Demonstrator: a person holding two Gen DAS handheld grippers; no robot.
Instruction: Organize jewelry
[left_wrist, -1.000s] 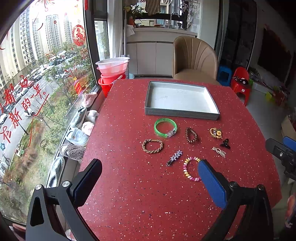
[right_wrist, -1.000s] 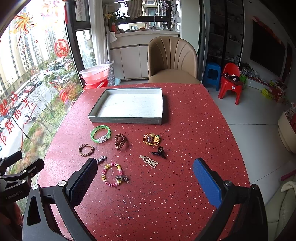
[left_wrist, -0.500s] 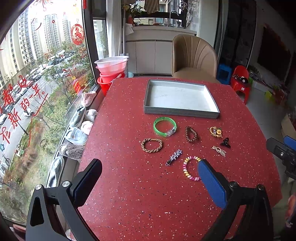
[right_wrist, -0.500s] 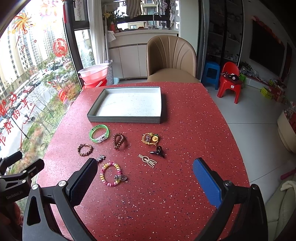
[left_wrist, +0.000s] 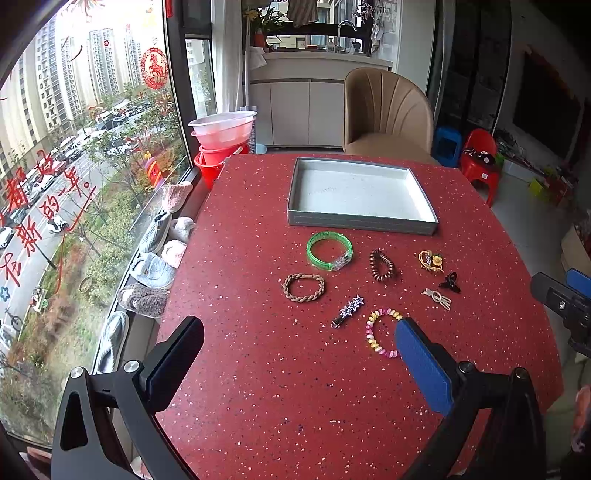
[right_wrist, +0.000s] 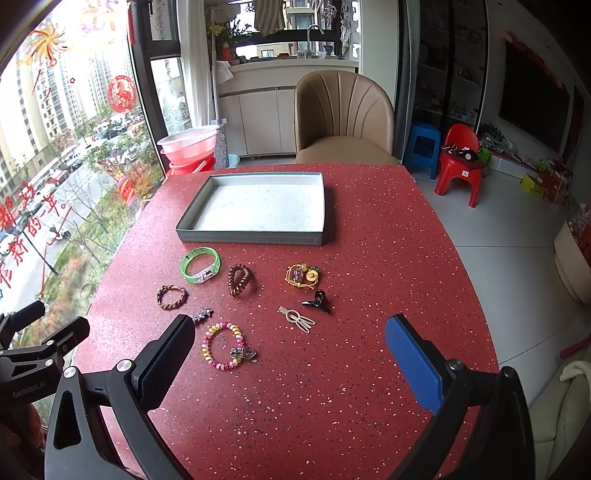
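Note:
A grey tray (left_wrist: 360, 221) (right_wrist: 251, 238) lies empty at the far side of the red table. In front of it lie a green bangle (left_wrist: 329, 251) (right_wrist: 200, 264), a brown braided bracelet (left_wrist: 303, 287) (right_wrist: 172, 296), a brown coil tie (left_wrist: 382, 264) (right_wrist: 239, 278), a yellow flower piece (left_wrist: 431, 261) (right_wrist: 302, 276), a black claw clip (left_wrist: 450, 282) (right_wrist: 317, 301), a pale clip (left_wrist: 437, 298) (right_wrist: 297, 319), a star clip (left_wrist: 348, 311) (right_wrist: 201, 315) and a pink bead bracelet (left_wrist: 380, 338) (right_wrist: 225, 349). My left gripper (left_wrist: 295, 341) and right gripper (right_wrist: 288, 336) are open, empty, above the near table.
A tan chair (left_wrist: 386, 110) stands behind the table. Stacked red and pink basins (left_wrist: 221, 136) and slippers (left_wrist: 155, 266) lie by the window at left. A red stool (right_wrist: 460, 158) and a blue stool (right_wrist: 424, 147) stand at right.
Both views have shifted only slightly; the jewelry and tray have not moved and both grippers stay open.

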